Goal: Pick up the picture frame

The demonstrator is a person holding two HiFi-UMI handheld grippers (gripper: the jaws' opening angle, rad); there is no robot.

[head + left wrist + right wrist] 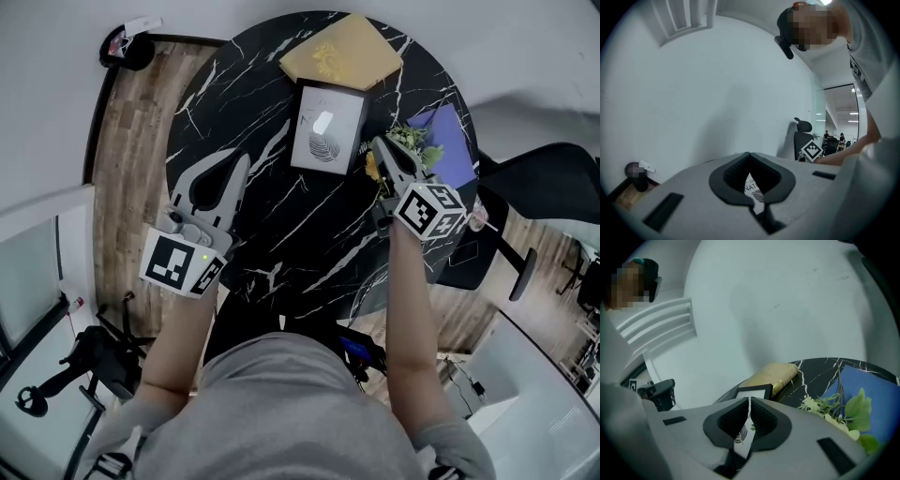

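Head view: picture frame [327,127] flat on table [272,234], untouched. Left gripper [241,162], right gripper [379,143] both pinched closed, empty. Imo spread right jaws first, then catch frame's near edge.

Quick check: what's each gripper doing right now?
Left gripper: jaws closed, holding nothing.
Right gripper: jaws closed, holding nothing.
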